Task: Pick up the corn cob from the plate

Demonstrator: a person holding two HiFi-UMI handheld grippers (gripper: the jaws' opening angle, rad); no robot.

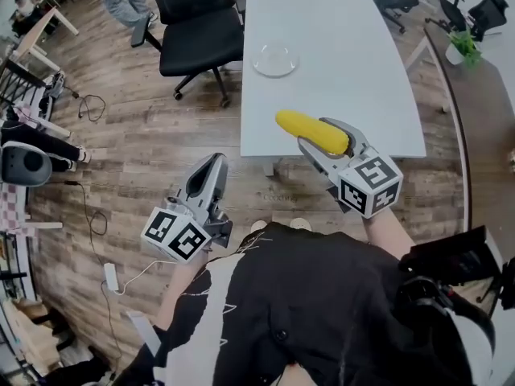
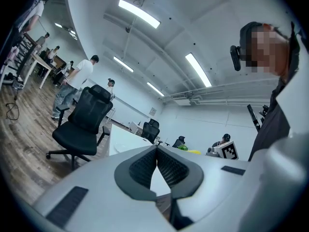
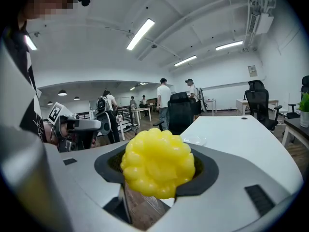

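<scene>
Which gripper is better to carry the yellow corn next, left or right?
Right, probably. The right gripper is shut on the corn cob, held above the table edge, off the plate. The left gripper is shut, empty, out over the floor.

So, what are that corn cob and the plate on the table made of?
The corn cob: probably moulded plastic or rubber, smooth, slightly glossy; kernels uniformly bright yellow and rounded. The plate: clear glass or plastic, can't tell which; the white table shows through it.
</scene>
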